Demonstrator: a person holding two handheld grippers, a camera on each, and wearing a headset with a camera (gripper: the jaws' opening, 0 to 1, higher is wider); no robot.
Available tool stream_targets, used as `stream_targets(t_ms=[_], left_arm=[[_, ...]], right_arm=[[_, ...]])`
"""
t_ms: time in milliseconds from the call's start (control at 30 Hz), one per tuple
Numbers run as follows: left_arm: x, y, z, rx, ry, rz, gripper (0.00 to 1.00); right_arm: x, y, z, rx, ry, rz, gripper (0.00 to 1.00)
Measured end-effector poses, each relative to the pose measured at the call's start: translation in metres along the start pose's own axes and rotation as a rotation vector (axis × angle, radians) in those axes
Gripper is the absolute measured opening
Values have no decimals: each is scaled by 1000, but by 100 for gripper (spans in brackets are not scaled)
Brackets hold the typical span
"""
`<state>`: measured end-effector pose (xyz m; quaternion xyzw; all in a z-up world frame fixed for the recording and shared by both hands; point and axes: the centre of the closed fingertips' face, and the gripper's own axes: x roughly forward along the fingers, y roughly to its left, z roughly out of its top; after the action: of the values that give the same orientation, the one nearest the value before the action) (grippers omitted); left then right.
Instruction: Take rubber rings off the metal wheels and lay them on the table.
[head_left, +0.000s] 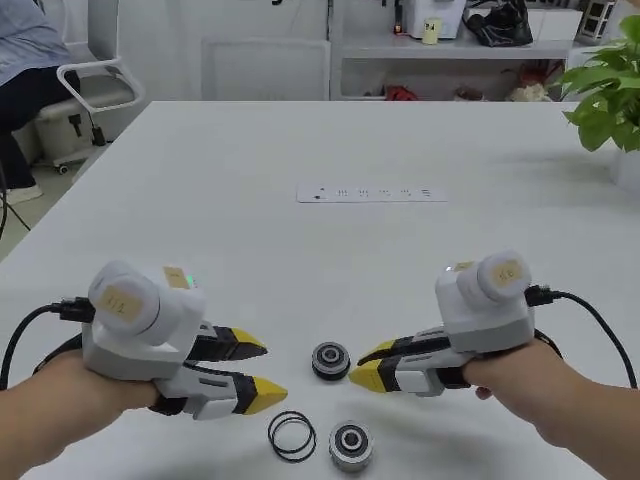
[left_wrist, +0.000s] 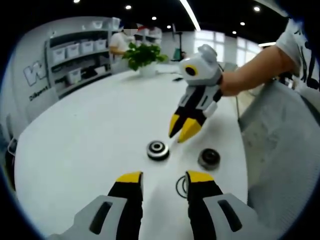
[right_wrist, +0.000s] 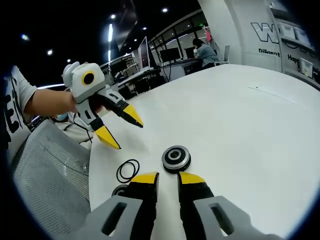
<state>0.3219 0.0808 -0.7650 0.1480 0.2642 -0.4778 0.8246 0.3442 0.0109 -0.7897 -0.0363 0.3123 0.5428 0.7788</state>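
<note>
You are holding the left gripper (head_left: 270, 370) wide open, the right gripper (head_left: 358, 365) slightly open — both empty, flanking a metal wheel (head_left: 331, 360).

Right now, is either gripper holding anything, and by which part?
Nothing is held. The left gripper is open and empty; the right gripper, narrowly open, is empty too.

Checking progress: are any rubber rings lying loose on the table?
Yes, black rubber rings lie on the table beside the nearer wheel.

Mostly hidden behind a jaw in the right gripper view: one metal wheel (right_wrist: 118, 189). Too thin to count, perhaps two: rubber rings (head_left: 291, 436).
</note>
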Motion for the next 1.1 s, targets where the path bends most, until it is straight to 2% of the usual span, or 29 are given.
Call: stream_targets(t_ms=[1100], left_arm=[[20,3,1,-10,4,-20,33]], right_arm=[[7,-6,-6,-31,8,-19,16]])
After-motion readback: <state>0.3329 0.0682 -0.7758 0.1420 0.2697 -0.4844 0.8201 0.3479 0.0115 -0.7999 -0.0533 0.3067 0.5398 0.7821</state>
